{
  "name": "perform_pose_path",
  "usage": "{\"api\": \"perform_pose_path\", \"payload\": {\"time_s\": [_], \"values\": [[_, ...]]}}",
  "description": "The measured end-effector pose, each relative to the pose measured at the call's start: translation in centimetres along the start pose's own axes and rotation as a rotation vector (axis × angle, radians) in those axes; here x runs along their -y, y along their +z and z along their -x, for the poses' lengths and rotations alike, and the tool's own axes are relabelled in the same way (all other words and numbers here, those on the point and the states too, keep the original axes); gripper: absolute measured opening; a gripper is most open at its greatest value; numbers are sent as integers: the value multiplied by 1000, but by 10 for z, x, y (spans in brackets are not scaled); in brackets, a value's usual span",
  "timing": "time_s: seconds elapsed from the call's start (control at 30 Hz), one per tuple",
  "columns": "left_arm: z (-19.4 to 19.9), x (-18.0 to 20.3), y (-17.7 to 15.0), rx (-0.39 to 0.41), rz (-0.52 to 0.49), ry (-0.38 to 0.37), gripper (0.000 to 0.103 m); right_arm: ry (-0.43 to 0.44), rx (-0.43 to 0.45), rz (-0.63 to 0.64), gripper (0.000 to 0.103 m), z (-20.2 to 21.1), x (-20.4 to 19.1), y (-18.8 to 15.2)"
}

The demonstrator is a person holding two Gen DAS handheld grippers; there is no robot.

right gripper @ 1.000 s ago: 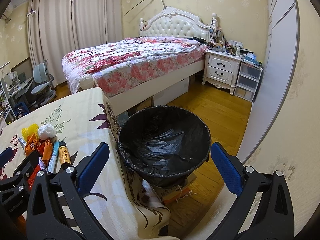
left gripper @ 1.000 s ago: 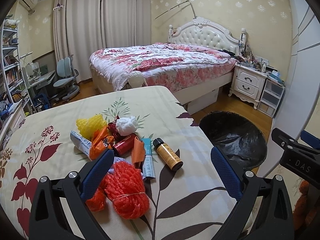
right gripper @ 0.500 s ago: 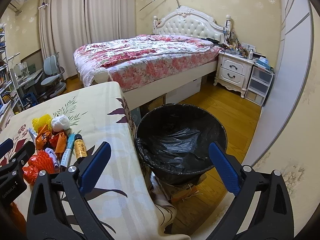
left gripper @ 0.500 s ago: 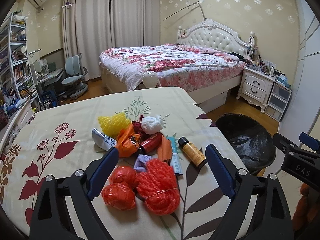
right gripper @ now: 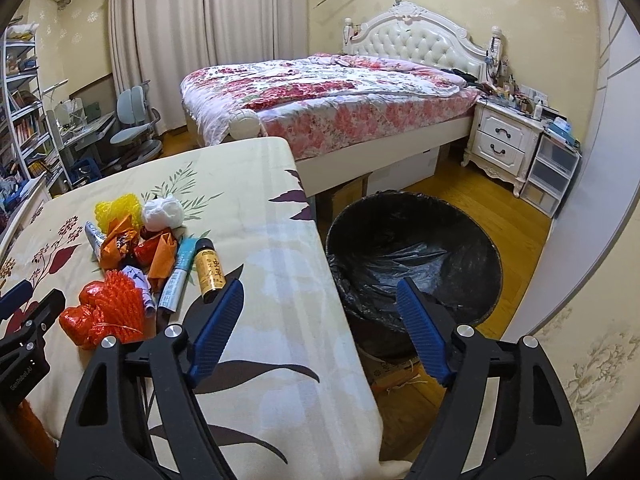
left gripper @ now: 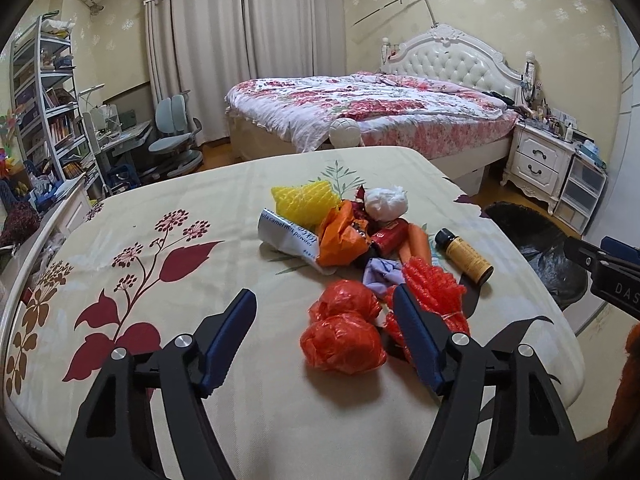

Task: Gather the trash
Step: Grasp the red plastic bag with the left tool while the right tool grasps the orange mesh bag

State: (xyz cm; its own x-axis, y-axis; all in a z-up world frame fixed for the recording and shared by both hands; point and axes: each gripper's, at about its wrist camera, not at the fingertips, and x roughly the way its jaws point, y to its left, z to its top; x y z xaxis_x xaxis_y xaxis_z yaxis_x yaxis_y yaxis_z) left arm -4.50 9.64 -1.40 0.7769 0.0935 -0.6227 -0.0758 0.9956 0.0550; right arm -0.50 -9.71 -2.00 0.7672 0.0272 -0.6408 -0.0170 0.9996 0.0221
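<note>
Swinging leftward since earlier, the left gripper (left gripper: 324,320) is hovering open before the trash pile (left gripper: 372,264) near the table's (left gripper: 200,232) right edge; the right gripper (right gripper: 320,312) is hanging open beside the bin (right gripper: 412,248).

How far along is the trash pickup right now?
Nothing looks collected: the black-lined bin shows only its liner. In hand: nothing; the left gripper is open, aimed at the red plastic wads, and the right gripper is open above the table edge. Left: the whole pile, including yellow netting, white wad and brown bottle.
</note>
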Motion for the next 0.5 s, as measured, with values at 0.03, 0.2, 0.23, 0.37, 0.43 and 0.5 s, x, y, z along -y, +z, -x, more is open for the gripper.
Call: {"api": "perform_pose_path", "payload": {"time_s": [0.03, 0.2, 0.23, 0.37, 0.43, 0.5], "values": [[0, -1, -1, -4, 2, -3, 71, 4, -2, 4, 77, 0, -1, -1], [-6, -3, -7, -19, -3, -16, 73, 18, -12, 24, 77, 0, -10, -1], [-10, -2, -8, -25, -7, -19, 73, 20, -14, 26, 77, 0, -11, -2], [-22, -2, -10, -54, -5, -34, 73, 32, -24, 36, 77, -1, -15, -2], [-27, -3, -10, -67, -6, -36, 72, 37, -26, 41, 77, -1, -18, -3], [-31, -5, -11, -83, -5, -69, 57, 43, -29, 46, 77, -1, -20, -4]]}}
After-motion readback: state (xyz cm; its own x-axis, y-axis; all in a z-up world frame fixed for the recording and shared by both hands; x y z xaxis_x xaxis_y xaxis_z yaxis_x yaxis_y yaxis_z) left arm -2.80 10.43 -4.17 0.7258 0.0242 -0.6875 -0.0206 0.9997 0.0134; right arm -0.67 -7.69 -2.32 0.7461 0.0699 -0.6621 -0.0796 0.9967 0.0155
